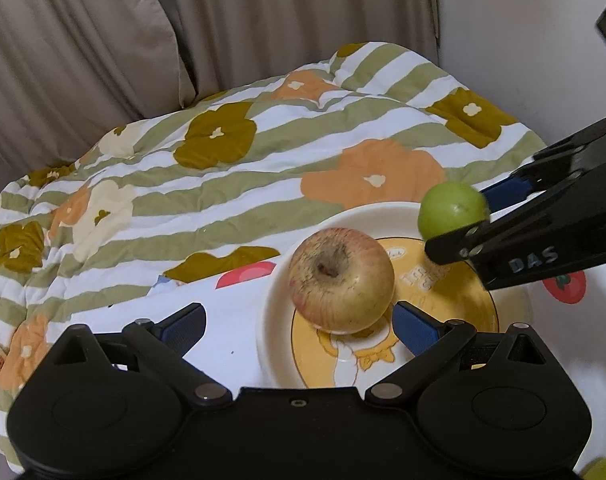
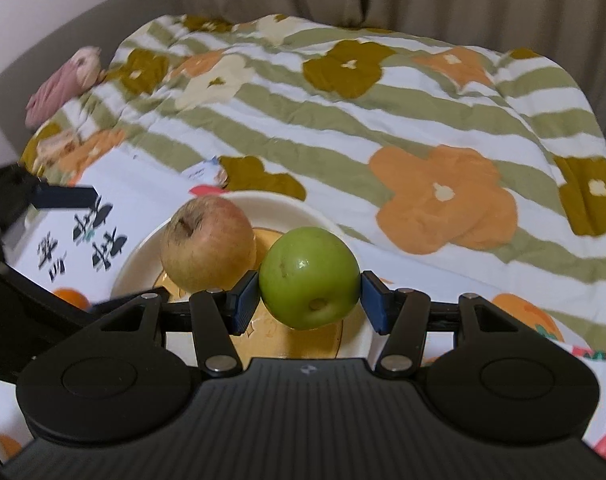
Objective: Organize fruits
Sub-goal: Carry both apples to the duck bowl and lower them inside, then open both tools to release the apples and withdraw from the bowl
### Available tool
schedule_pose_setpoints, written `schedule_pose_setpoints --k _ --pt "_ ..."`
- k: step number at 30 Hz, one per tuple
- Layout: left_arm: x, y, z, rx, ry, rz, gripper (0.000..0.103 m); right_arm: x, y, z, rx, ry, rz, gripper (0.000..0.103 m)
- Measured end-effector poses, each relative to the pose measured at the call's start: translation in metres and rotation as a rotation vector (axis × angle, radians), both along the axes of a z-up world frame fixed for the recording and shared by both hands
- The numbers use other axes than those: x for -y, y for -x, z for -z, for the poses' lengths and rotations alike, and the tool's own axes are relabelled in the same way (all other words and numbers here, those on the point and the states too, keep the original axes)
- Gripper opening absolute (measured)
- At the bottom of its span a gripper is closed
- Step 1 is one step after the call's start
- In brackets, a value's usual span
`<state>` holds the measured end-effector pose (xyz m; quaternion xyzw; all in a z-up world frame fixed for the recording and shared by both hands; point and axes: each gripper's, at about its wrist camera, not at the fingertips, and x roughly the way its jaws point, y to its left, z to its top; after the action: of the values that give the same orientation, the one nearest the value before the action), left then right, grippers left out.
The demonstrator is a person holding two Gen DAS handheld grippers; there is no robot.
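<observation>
Red apple (image 1: 341,280) already sat on plate (image 1: 277,308); left gripper (image 1: 299,322) gaped empty. Right gripper (image 2: 310,300) clamped green apple (image 2: 309,276) above plate's 3 o'clock side, unplaced.

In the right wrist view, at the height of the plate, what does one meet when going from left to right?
Black printed characters on the white cloth → reddish-yellow apple on the plate → green apple, clamped in the right gripper → orange flower on the quilt.
</observation>
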<state>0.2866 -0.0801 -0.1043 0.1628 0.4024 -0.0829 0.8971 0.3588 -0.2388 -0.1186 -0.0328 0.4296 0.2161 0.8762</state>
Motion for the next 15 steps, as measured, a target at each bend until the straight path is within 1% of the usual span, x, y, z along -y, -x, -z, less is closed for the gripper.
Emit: schedule_pose_setpoints --k 5,10,12,13,14,15 --pt "-0.008 0.007 0.002 -0.013 0.001 -0.022 0.101 -0.012 -0.003 0.013 0.006 0.047 -0.052 0.070" --pt "-0.012 0.011 0.005 -0.027 -0.001 -0.035 0.101 -0.020 -0.005 0.018 -0.003 0.044 -0.069 0.070" --pt "-0.014 0.012 0.006 -0.033 0.002 -0.038 0.101 -0.023 -0.003 0.018 0.009 0.043 -0.075 0.070" --pt "-0.015 0.012 0.007 -0.034 0.006 -0.039 0.101 -0.023 -0.002 0.016 0.025 0.038 -0.079 0.074" --pt "-0.016 0.013 0.006 -0.034 0.009 -0.041 0.101 -0.025 -0.002 0.015 0.034 0.052 -0.083 0.085" --pt "-0.016 0.014 0.006 -0.033 0.012 -0.042 0.101 -0.027 -0.001 0.014 0.044 0.071 -0.087 0.092"
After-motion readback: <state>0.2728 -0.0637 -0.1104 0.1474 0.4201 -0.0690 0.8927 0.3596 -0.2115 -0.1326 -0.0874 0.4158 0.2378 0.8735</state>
